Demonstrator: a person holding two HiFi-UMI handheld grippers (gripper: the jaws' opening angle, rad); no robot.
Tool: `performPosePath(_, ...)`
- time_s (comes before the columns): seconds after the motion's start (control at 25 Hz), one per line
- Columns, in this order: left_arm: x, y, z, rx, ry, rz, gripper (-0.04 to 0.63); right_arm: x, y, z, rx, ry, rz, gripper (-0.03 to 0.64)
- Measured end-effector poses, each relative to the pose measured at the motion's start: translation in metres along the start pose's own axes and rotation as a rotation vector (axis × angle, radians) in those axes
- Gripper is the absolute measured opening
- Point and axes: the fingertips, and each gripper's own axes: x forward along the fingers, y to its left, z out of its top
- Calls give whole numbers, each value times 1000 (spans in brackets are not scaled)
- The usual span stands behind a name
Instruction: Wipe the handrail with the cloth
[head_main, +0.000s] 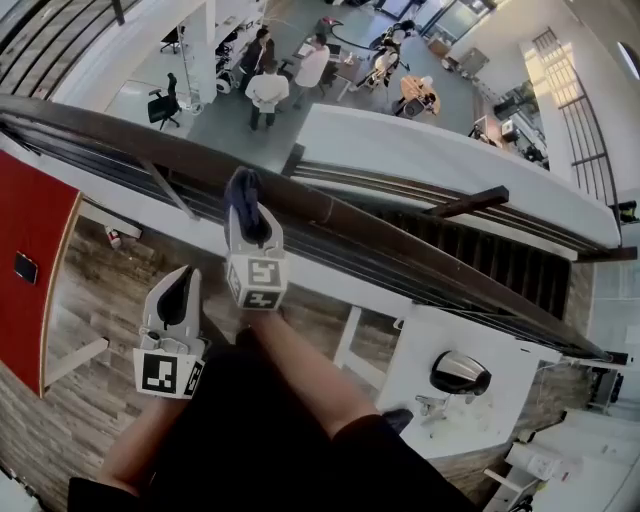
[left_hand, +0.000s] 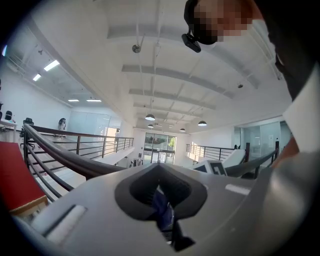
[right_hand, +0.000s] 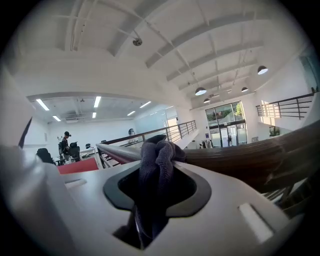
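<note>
The dark wooden handrail runs slantwise from upper left to lower right across the head view. A dark blue-grey cloth lies bunched on top of it, and my right gripper is shut on it. In the right gripper view the cloth bulges out of the jaws of that gripper against the handrail. My left gripper hangs lower left, off the rail, jaws together. In its own view the left gripper points upward beside the handrail, with a bluish sliver in the gap.
Thin metal bars run under the rail, with an open drop beyond to a lower floor where people stand. A red panel is at left. A white desk with a shiny dark object sits at lower right.
</note>
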Motion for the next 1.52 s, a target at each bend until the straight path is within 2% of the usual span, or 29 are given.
performPosePath(0.2, -8, 47, 7, 3, 24, 5, -2, 48, 65, -41, -19, 100, 74, 112)
performPosePath(0.4, -10, 99, 12, -13, 57, -1, -2, 97, 94, -81, -8, 182, 67, 113)
performPosePath(0.52, -12, 125, 14, -28, 67, -29, -2, 121, 98, -93, -20, 211, 37, 112)
performPosePath(0.84, -9, 189, 15, -29, 92, -82, -2, 166, 83, -129, 20, 267, -114, 113)
performPosePath(1.08, 2, 206, 12, -18, 117, -168, -2, 183, 71, -145, 31, 282, -203, 114)
performPosePath(1.2, 12, 203, 13, -40, 129, -211, -2, 187, 62, -158, 58, 315, -236, 114)
performPosePath(1.52, 20, 196, 10, 3, 189, -322, -2, 201, 68, -180, 145, 387, -215, 120)
